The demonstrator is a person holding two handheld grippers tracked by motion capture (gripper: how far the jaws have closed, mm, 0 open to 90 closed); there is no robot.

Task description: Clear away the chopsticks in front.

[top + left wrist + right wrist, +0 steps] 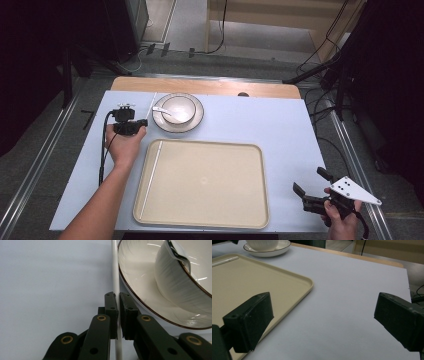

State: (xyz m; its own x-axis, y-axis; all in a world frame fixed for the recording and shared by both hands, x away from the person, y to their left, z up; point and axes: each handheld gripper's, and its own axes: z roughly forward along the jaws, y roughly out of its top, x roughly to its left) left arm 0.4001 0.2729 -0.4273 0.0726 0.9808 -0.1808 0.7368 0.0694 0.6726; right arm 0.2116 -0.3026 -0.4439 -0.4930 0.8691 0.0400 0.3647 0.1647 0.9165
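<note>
Left hand-held gripper (117,312) clamped on a thin white chopstick (115,277) near the desk's (280,125) far-left area, beside the brown-rimmed cream ceramic plate (196,122).

The chopstick looks light, stiff and slippery; a mid-length pinch should suit. Its far end is cut off. The right hand-held gripper (322,322) stands open and empty at the near-right corner.

No readable text, label, brand or number appears on anything here.
</note>
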